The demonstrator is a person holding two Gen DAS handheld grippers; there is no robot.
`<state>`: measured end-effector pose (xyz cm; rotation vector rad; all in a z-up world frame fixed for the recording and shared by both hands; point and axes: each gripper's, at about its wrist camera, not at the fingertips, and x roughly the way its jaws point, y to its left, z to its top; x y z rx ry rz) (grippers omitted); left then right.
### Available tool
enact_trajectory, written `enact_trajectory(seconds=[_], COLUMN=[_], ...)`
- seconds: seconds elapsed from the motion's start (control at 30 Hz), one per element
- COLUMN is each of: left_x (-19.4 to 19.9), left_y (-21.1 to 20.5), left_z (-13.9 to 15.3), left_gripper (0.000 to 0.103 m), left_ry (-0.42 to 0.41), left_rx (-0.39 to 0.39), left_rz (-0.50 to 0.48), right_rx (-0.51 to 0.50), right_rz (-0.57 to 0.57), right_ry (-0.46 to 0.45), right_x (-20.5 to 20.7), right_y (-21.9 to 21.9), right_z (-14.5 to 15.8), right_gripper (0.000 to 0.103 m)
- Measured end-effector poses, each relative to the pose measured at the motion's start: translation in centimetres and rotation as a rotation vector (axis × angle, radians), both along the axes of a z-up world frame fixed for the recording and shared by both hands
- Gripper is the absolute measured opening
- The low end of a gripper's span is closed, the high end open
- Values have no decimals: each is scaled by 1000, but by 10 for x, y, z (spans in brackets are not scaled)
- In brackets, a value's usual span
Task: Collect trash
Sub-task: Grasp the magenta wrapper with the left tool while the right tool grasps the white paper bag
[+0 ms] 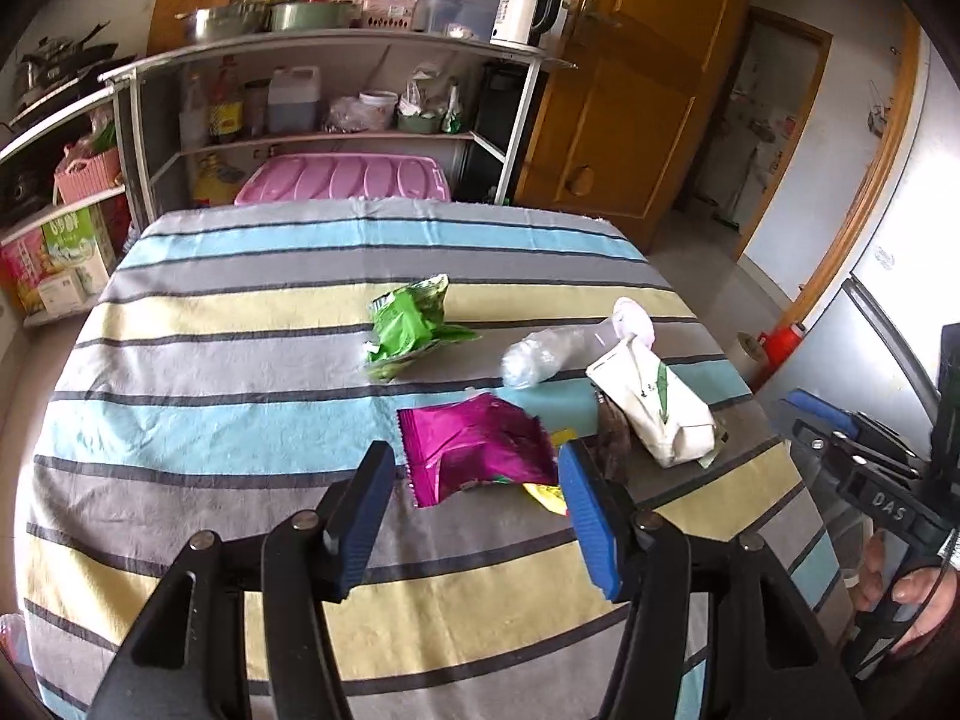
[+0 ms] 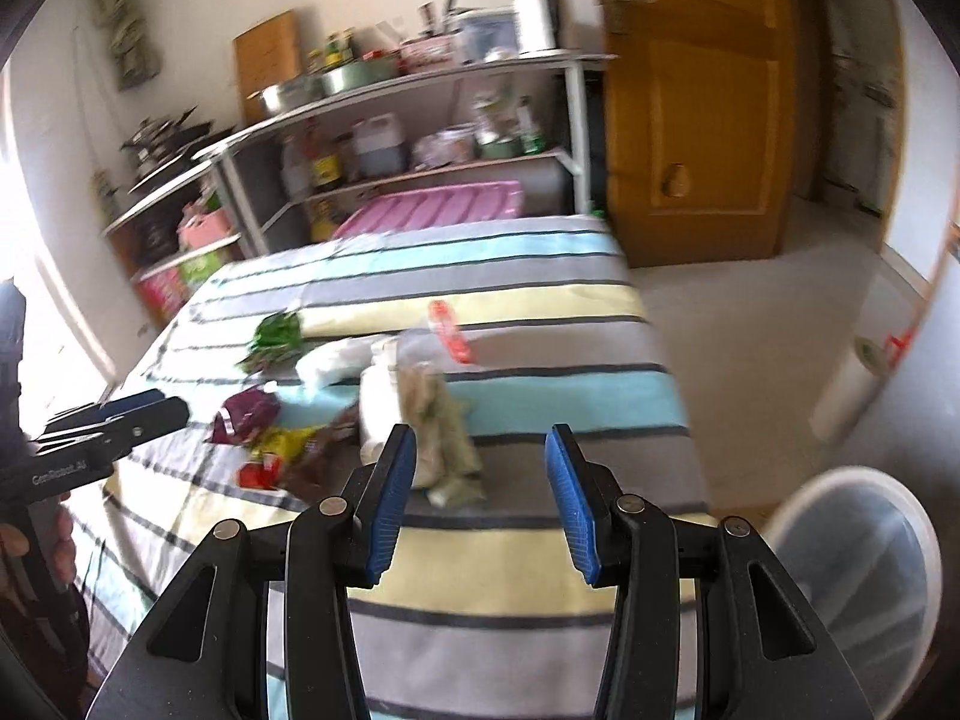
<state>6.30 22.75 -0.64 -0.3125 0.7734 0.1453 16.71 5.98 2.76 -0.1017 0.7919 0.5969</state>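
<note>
On the left side of the striped table (image 1: 210, 312) there is only bare cloth. A bit further along lies a crumpled green bag (image 1: 408, 327). Next comes a shiny purple wrapper (image 1: 474, 450), with a small yellow wrapper (image 1: 549, 495) peeking out from under it. The left gripper (image 1: 474, 510) hangs just over the purple wrapper with its jaws spread apart and nothing in them. To the right of that are a squashed clear bottle (image 1: 540, 354) and a white paper bag (image 1: 651, 402) lying on its side. The right gripper (image 2: 480, 492) is over the near right part of the table, with its jaws apart and empty too. Past the table edge, on the floor, stands a white bin (image 2: 864, 564). It looks like the picking up is just starting, since all the trash is on the table. Next, I think the left gripper needs to drop lower so its jaws go around the purple wrapper, then squeeze it and carry it to the bin.
</note>
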Motion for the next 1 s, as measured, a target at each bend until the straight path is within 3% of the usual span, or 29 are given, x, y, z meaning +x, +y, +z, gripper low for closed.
enact_trajectory(seconds=[0.27, 0.37, 0.47, 0.63, 0.87, 1.0], left_x=[19, 25, 31, 42, 46, 49], left_y=[12, 12, 12, 11, 11, 12], left_z=[-17, -22, -25, -33, -40, -42], left_gripper=[64, 65, 73, 73, 73, 67], left_ry=[45, 57, 63, 93, 98, 99], left_rx=[-37, -42, -42, -44, -52, -63], left_rz=[-13, -19, -17, -26, -21, -13], right_rx=[-30, -29, -32, -56, -67, -63], right_rz=[83, 95, 101, 110, 111, 108], right_ry=[68, 73, 85, 102, 106, 113], right_x=[22, 25, 30, 35, 37, 39], right_y=[44, 48, 53, 57, 60, 60], right_z=[-20, -22, -25, -32, -35, -38], right_gripper=[46, 46, 46, 46, 32, 26])
